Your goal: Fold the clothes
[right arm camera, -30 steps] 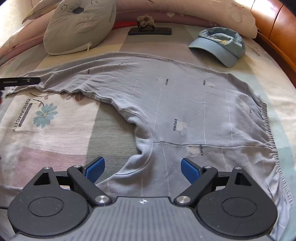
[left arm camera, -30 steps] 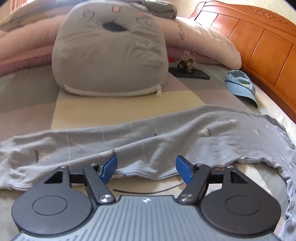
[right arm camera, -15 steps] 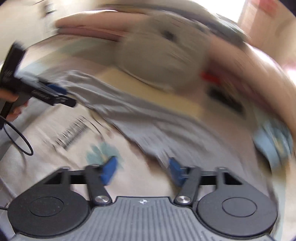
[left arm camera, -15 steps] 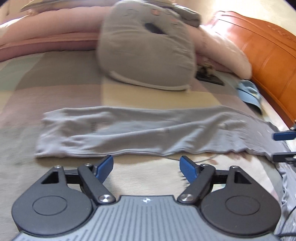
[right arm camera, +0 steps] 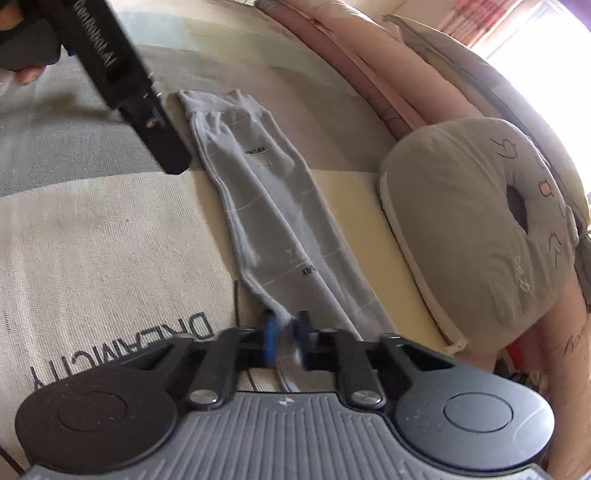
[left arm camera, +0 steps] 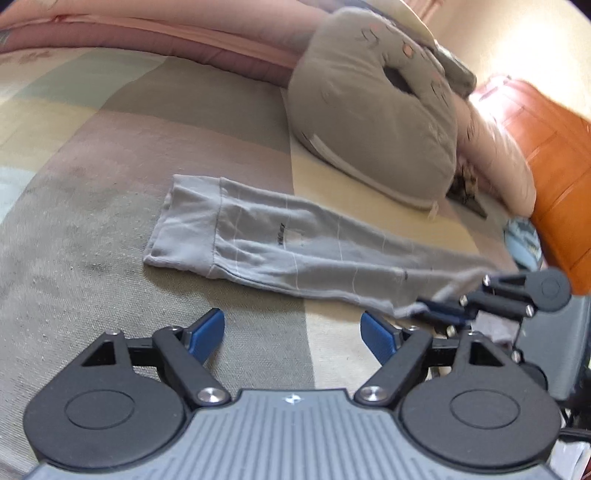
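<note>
One leg of the grey trousers [left arm camera: 295, 247] lies flat across the bed, its cuff [left arm camera: 184, 225] to the left. My left gripper [left arm camera: 293, 332] hovers open just in front of that leg, nothing between its blue pads. My right gripper [right arm camera: 286, 338] is shut on the near edge of the trouser leg [right arm camera: 266, 184]; in the left wrist view the right gripper [left arm camera: 439, 312] shows at the right, pinching the cloth. The left gripper's body [right arm camera: 125, 85] crosses the upper left of the right wrist view, by the cuff [right arm camera: 225, 103].
A grey cat-face cushion [left arm camera: 373, 122] rests behind the trousers against pink bedding [left arm camera: 155, 33]. An orange wooden headboard [left arm camera: 546, 158] stands at the right, with a blue cap [left arm camera: 524, 240] below it. The patchwork bedsheet [right arm camera: 96, 240] bears printed letters. A hand [right arm camera: 26, 51] holds the left gripper.
Both grippers swung left toward the trouser leg's cuff end. The right gripper, open a second ago, has shut on the leg's edge. The left gripper stays open.
</note>
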The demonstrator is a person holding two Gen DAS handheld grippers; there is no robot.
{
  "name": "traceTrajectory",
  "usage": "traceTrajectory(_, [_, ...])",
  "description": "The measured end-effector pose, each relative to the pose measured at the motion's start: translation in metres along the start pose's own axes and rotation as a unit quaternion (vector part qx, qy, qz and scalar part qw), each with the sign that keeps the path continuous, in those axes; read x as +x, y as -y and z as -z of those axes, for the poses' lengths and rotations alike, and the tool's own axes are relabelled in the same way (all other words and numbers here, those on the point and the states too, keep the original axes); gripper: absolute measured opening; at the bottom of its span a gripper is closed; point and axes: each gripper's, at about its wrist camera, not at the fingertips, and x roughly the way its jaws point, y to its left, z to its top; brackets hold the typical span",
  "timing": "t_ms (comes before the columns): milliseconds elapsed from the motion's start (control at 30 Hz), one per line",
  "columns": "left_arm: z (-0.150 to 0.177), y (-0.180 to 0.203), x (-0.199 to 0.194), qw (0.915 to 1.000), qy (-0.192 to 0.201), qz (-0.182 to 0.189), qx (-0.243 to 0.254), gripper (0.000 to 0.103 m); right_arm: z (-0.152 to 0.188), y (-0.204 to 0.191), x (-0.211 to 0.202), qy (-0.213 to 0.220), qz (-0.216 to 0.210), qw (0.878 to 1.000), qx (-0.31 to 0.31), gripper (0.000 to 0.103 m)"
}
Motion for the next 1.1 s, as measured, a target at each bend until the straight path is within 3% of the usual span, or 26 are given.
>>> traceTrajectory(133, [-0.001, -0.010, 0.000, 0.9979, 0.027, -0.001, -0.059, 0.081, -0.003, 0.011, -0.015, -0.005, -0.080, 0.996, 0.038, 0.007])
traceTrajectory(233, [-0.002, -0.018, 0.001, 0.9958, 0.045, 0.000, -0.080, 0.081, -0.003, 0.020, -0.023, -0.008, -0.173, 0.982, 0.070, 0.008])
traceTrajectory(300, [-0.004, -0.023, 0.002, 0.9946, 0.054, 0.003, -0.088, 0.081, -0.004, 0.025, -0.028, -0.008, -0.220, 0.972, 0.083, 0.015])
traceTrajectory(467, [-0.008, -0.036, 0.007, 0.9899, 0.081, 0.015, -0.115, 0.080, -0.021, 0.052, -0.030, 0.023, -0.184, 0.978, 0.099, 0.022])
traceTrajectory(567, [-0.008, -0.050, 0.011, 0.9825, 0.104, 0.039, -0.149, 0.077, -0.031, 0.071, -0.027, 0.043, -0.177, 0.975, 0.129, 0.024])
traceTrajectory(633, [-0.008, -0.053, 0.010, 0.9802, 0.109, 0.034, -0.162, 0.075, -0.039, 0.079, -0.025, 0.058, -0.178, 0.975, 0.121, 0.027])
traceTrajectory(767, [-0.006, -0.061, 0.009, 0.9747, 0.119, 0.023, -0.187, 0.054, -0.060, 0.103, -0.007, 0.069, -0.174, 0.973, 0.138, 0.034])
traceTrajectory(967, [-0.016, -0.081, 0.021, 0.9625, 0.139, 0.014, -0.232, 0.032, -0.061, 0.112, 0.018, 0.080, -0.197, 0.953, 0.214, 0.044])
traceTrajectory(1067, [-0.020, -0.084, 0.023, 0.9610, 0.135, -0.009, -0.242, 0.008, -0.063, 0.101, 0.022, 0.067, -0.189, 0.962, 0.183, 0.045])
traceTrajectory(1100, [-0.018, -0.081, 0.023, 0.9621, 0.136, -0.021, -0.235, 0.005, -0.064, 0.100, 0.023, 0.065, -0.187, 0.964, 0.177, 0.046])
